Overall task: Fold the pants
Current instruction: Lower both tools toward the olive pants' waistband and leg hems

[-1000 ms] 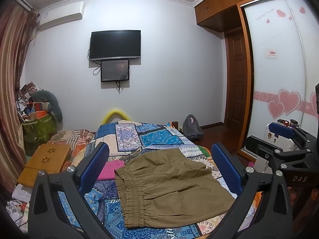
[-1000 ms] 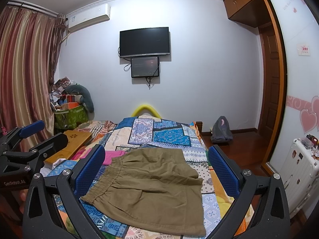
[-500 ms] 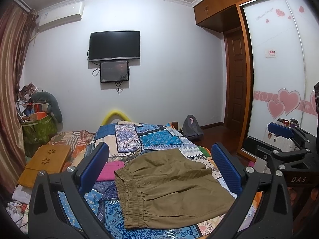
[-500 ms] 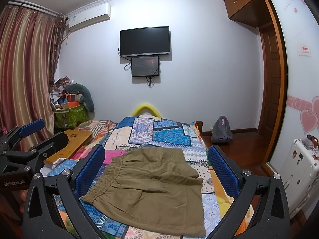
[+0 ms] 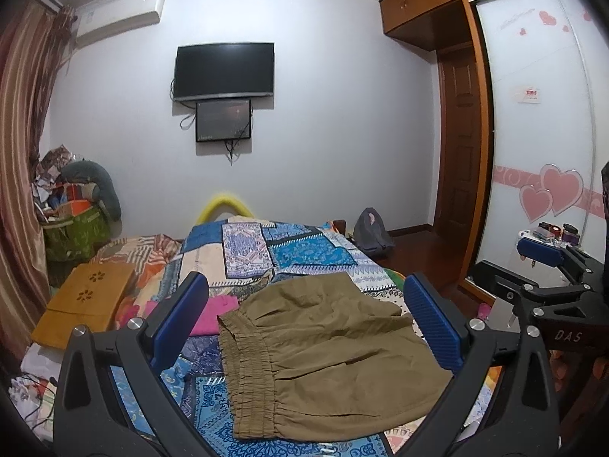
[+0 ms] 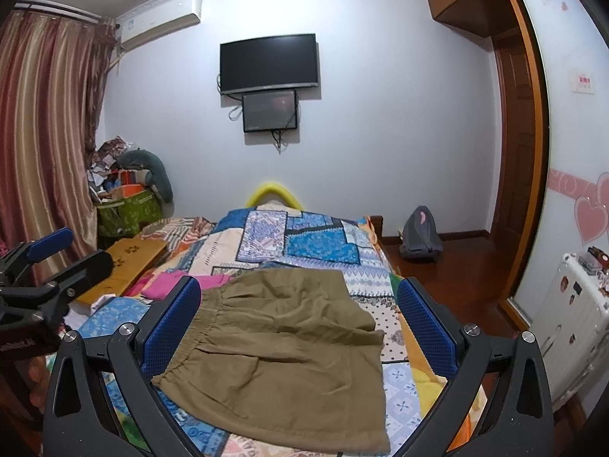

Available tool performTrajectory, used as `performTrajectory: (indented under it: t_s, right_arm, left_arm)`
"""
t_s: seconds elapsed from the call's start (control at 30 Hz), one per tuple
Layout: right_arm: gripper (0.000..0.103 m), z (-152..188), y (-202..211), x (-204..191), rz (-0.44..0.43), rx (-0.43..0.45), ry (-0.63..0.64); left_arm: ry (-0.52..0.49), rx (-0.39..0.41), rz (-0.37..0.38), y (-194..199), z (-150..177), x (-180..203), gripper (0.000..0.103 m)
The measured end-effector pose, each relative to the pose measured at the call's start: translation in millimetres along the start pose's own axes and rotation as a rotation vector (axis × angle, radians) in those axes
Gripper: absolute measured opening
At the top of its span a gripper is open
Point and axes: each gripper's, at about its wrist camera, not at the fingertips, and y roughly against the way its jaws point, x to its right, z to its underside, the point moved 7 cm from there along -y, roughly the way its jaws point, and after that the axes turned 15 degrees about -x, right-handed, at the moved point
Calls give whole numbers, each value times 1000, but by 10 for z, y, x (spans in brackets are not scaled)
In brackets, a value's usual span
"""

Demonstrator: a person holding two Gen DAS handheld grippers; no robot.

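Pants (image 5: 327, 358): olive, spread flat on patchwork bedspread (image 5: 304, 255), elastic waistband to the left.
Left gripper (image 5: 304, 323): above pants, jaws wide, empty.
Right gripper (image 6: 300, 327): above pants, jaws wide, empty.
Risk: pinching bedspread along with the pants; loose cloth bunching, crooked fold.

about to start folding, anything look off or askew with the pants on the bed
Nothing damaged. The olive pants lie flat but skewed on the patchwork bedspread, with the waistband bunched and one leg hem overlapping unevenly. Both grippers are open, clear of the cloth.

Matt khaki cloth pants (image 5: 327, 358) — printed patchwork quilt (image 5: 304, 255), glossy wooden floor (image 6: 456, 262)
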Motion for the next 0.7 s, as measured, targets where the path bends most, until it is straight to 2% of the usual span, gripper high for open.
performTrajectory:
  t_s: [0.27,0.4,0.5,0.6,0.7]
  right_arm:
    - [103,-76,-405,223,70,-46,20]
    - [103,-181,-645,305,81,-66,41]
    - [103,-259,-841,368,77,-83,63]
    - [103,-333,-1062,495,125,-96,55]
    - [103,-391,-1286,558,121,-123,44]
  left_arm:
    - [21,-146,40,-715,-39,-150,103]
    - [25,-198,-5,-1147,-76,-289,103]
    - [32,-239,10,-1466,-134,-424,103]
    - [88,-275,14,-1796,-208,-655,103]
    - [150,-311,5,-2148,-266,-933,103]
